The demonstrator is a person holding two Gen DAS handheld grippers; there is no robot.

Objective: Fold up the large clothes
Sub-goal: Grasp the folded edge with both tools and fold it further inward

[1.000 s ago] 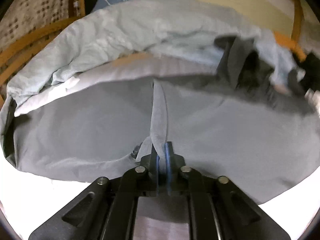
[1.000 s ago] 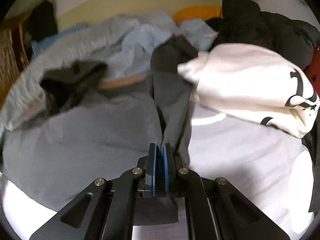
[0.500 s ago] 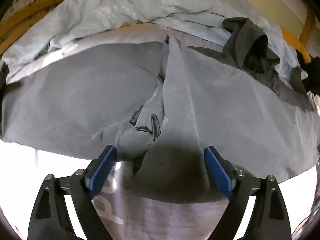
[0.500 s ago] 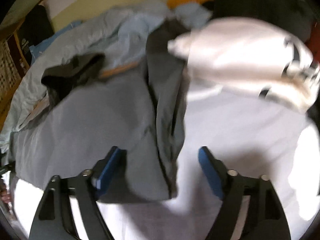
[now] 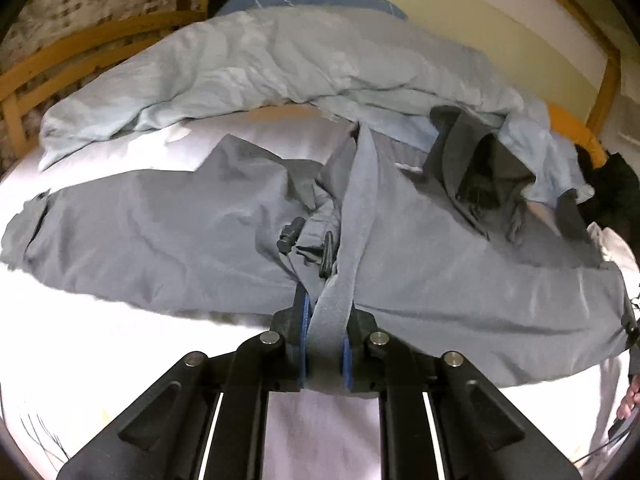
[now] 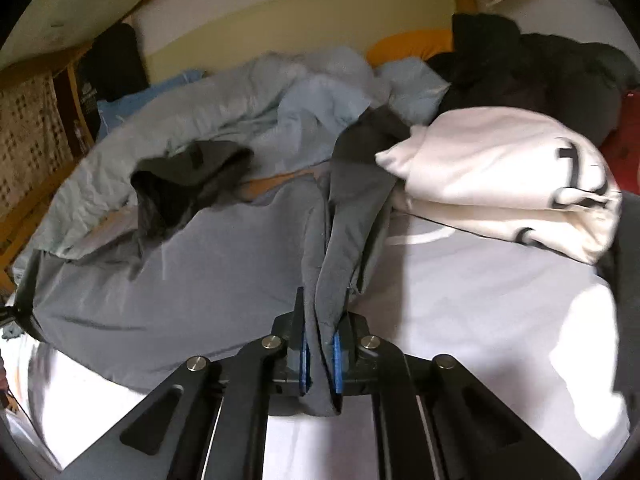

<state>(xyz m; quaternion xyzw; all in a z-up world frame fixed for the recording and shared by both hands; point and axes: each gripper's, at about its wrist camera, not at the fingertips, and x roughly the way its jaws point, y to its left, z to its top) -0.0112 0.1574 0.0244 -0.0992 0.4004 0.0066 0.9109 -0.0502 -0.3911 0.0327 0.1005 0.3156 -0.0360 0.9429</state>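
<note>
You are holding the left gripper (image 5: 325,338) over the white bed sheet (image 5: 120,340), and its jaws, which have just been closing, are now pinching a raised fold of the grey jacket (image 5: 460,280) between the blue pads (image 5: 305,320). The jacket is lying spread across the bed, with its dark hood (image 5: 476,160) at the far side, touching the pale blue duvet (image 5: 240,68) that is bunched along the wooden bed frame (image 5: 80,40). A small black cord stopper (image 5: 290,234) is resting on the cloth just beyond the pads. The right gripper (image 6: 320,354) has also just been closing, and it is clamping another fold at the jacket (image 6: 200,264) edge, where the cloth is rising into a ridge. To the right of this ridge a white garment (image 6: 500,176) with black marks is lying on the sheet (image 6: 480,320), and dark clothes (image 6: 540,68) are piled behind it.
</note>
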